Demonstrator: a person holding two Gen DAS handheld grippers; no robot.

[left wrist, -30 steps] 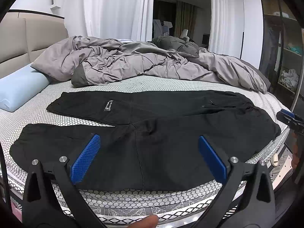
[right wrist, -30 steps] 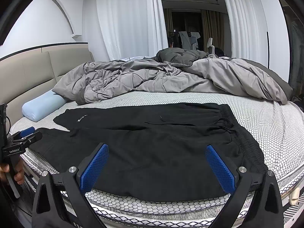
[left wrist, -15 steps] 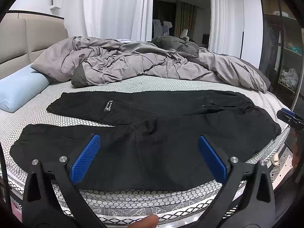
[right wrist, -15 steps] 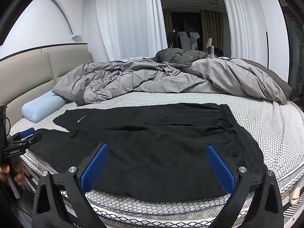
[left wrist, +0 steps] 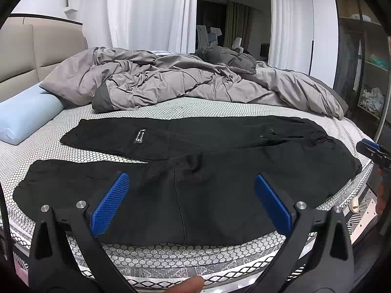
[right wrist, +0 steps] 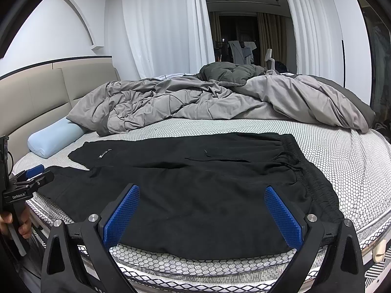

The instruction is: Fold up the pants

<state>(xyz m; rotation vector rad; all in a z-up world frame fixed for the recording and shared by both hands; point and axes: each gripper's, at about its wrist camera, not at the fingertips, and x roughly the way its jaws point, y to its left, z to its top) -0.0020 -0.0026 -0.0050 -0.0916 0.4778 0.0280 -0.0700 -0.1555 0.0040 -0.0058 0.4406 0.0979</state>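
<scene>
Black pants [left wrist: 220, 171] lie spread flat on the bed, legs to the left, waistband to the right. They also show in the right wrist view [right wrist: 207, 183]. My left gripper [left wrist: 191, 200] is open and empty, held above the near leg at the bed's front edge. My right gripper [right wrist: 202, 210] is open and empty, held above the hip area near the elastic waistband [right wrist: 315, 180]. Each gripper shows at the other view's edge: the right one in the left wrist view [left wrist: 374, 150], the left one in the right wrist view [right wrist: 29, 180].
A crumpled grey duvet [left wrist: 183, 83] fills the far half of the bed. A light blue pillow [left wrist: 22, 117] lies at the left by the beige headboard [right wrist: 48, 90]. The patterned mattress [right wrist: 354, 161] shows bare on the right. Shelves [left wrist: 371, 85] stand to the right.
</scene>
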